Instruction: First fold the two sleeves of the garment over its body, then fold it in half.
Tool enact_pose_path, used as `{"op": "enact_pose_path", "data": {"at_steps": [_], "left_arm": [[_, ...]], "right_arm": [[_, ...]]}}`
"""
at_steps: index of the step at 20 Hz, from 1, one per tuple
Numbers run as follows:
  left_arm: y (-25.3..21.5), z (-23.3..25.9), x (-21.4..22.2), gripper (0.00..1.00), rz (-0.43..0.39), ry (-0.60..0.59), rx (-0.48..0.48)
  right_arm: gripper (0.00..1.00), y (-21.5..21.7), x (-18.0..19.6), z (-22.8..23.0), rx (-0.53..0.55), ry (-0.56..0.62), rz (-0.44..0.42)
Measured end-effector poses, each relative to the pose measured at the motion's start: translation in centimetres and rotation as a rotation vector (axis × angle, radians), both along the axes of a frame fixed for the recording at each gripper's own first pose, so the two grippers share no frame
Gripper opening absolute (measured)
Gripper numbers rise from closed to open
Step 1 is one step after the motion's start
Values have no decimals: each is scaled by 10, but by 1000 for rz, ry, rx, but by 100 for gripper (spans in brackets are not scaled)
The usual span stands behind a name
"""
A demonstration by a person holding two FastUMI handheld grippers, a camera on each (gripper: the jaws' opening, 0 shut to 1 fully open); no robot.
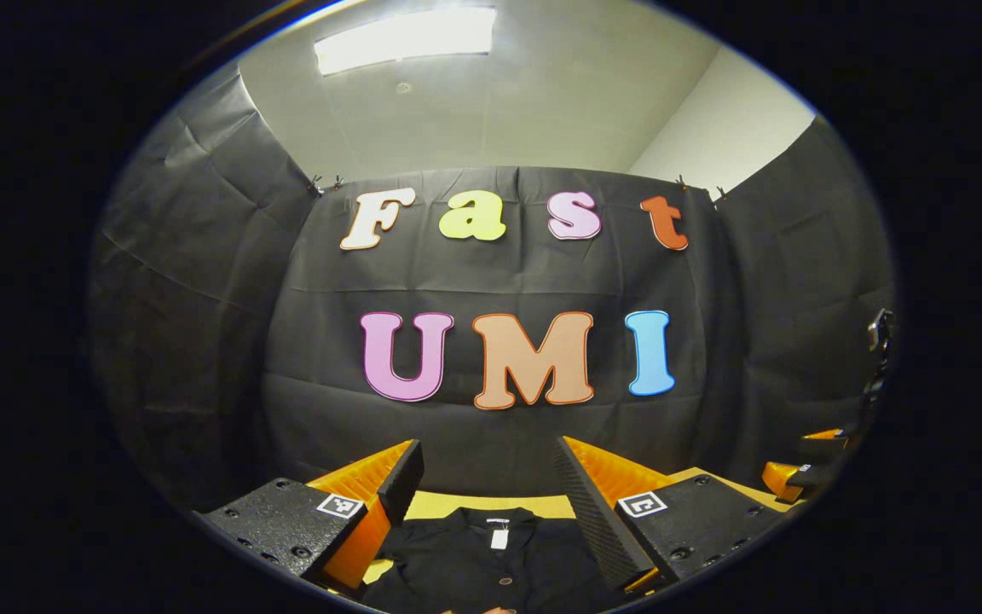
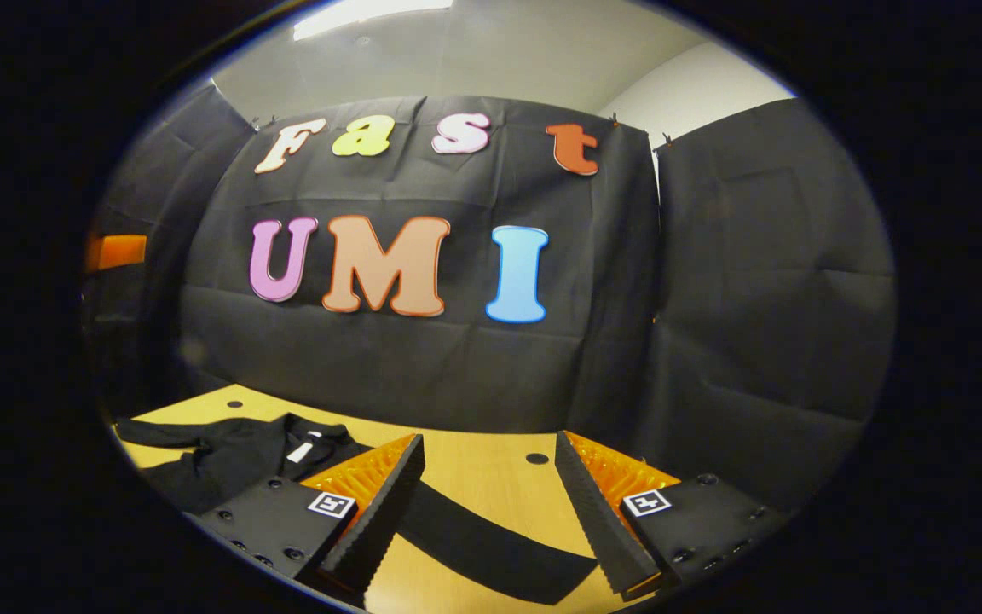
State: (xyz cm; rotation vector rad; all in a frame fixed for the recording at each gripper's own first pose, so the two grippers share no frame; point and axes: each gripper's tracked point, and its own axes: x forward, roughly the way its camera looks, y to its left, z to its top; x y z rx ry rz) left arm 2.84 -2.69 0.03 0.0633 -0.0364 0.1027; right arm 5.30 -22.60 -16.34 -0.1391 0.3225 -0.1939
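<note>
Lying flat on the table (image 2: 491, 465), the black garment (image 2: 244, 456) sits below both wide-open hand-held grippers (image 1: 491, 503) (image 2: 491, 503).

**Two low cameras facing the back wall**

Both views look level across the table (image 2: 491, 465) toward the far cloth wall (image 1: 491, 273). The left gripper view sits over the garment's (image 1: 491, 563) collar; the right gripper view sits farther right (garment (image 2: 235, 460) at its left). Both share wall, table and garment.

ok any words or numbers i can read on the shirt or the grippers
White neck tag on the black shirt: too small to read.
Square markers on the left gripper and right gripper: coded patterns, not words or numbers.
No readable text on either.
</note>
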Motion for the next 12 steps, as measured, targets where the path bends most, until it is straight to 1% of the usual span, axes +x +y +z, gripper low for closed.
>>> {"op": "enact_pose_path", "data": {"at_steps": [1, 2, 3, 10, 12], "left_arm": [[-3, -1, 1, 92, 4, 2, 1], [-6, -1, 4, 92, 9, 3, 3], [-10, -2, 6, 92, 13, 4, 5], [-33, -8, 14, 92, 44, 16, 31], [-38, -11, 12, 92, 57, 24, 38]], "right_arm": [[100, -10, -1, -12, 0, 27, -6], [100, -20, -1, -24, 0, 55, -13], [98, -28, -2, -38, 2, 84, -19], [99, -81, -20, -152, 40, 342, -40], [99, -89, -17, -178, 43, 410, -42]]}}
